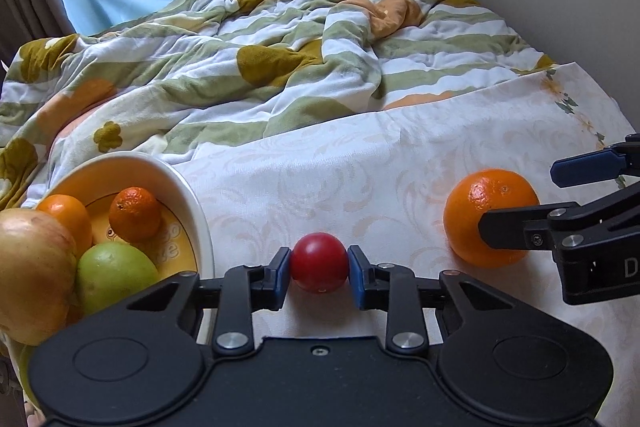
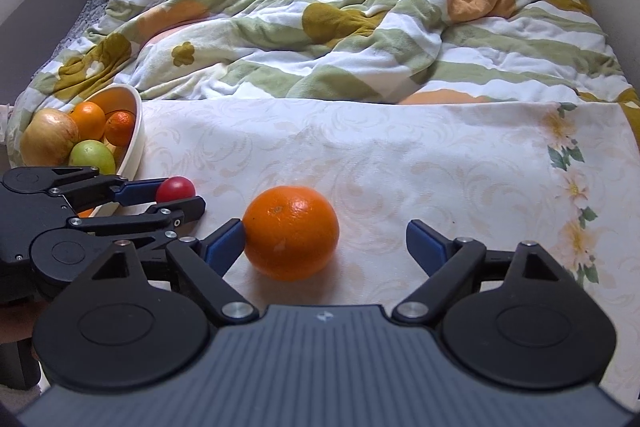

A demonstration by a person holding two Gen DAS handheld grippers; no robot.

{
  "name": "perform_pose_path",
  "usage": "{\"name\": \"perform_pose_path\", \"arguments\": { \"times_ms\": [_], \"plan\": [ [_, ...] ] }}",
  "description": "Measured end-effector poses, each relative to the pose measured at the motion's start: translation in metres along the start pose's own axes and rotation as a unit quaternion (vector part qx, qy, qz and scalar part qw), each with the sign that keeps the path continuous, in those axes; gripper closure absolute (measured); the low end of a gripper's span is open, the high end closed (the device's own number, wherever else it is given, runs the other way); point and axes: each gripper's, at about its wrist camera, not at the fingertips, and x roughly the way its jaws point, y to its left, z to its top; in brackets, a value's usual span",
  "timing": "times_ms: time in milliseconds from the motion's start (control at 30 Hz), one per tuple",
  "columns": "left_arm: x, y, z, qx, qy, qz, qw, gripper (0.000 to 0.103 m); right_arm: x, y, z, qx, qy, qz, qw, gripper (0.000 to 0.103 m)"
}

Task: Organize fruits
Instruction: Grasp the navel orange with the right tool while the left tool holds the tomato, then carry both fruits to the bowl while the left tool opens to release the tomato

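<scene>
Left claw [image 1: 319, 269] is pinching the small red fruit [image 1: 319, 267] on the bed sheet [image 1: 360, 167], just beside the bowl [image 1: 192, 199]. Right claw [image 2: 326, 243] is spread wide around the big orange [image 2: 291, 231]; only its left pad touches it. Bowl near the bed's left edge holds 2 oranges, a green apple [image 1: 114, 271] & a yellowish apple [image 1: 32, 275]. Rumpled blanket [image 1: 260, 67] lies behind.

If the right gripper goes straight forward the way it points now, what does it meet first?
Most likely the large orange, which sits between the open fingers of the right gripper, close to the left pad. Beyond it lies only the white patterned cloth.
</scene>
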Motion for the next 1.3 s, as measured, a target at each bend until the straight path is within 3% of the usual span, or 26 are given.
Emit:
{"name": "perform_pose_path", "arguments": {
  "times_ms": [200, 400, 633, 900, 1300],
  "plan": [
    [-0.005, 0.0, -0.006, -0.006, 0.002, -0.002, 1.0, 0.07, 0.008, 0.004, 0.003, 0.001, 0.008, 0.027, 1.0, 0.011],
    [-0.009, 0.0, -0.013, -0.013, 0.0, -0.001, 0.9999, 0.07, 0.016, 0.013, 0.001, 0.0, 0.025, 0.065, 0.998, 0.032],
    [-0.033, 0.002, -0.016, -0.025, -0.023, 0.005, 0.9994, 0.07, 0.009, 0.015, 0.0, -0.003, 0.016, 0.065, 0.998, 0.034],
    [-0.083, -0.004, -0.023, -0.051, -0.065, 0.017, 0.9964, 0.07, -0.033, 0.026, -0.003, -0.019, -0.02, 0.072, 0.997, 0.034],
    [-0.163, -0.004, -0.051, -0.118, -0.128, 0.067, 0.9825, 0.07, -0.109, 0.05, -0.015, -0.084, -0.072, 0.088, 0.99, 0.034]
  ]
}}
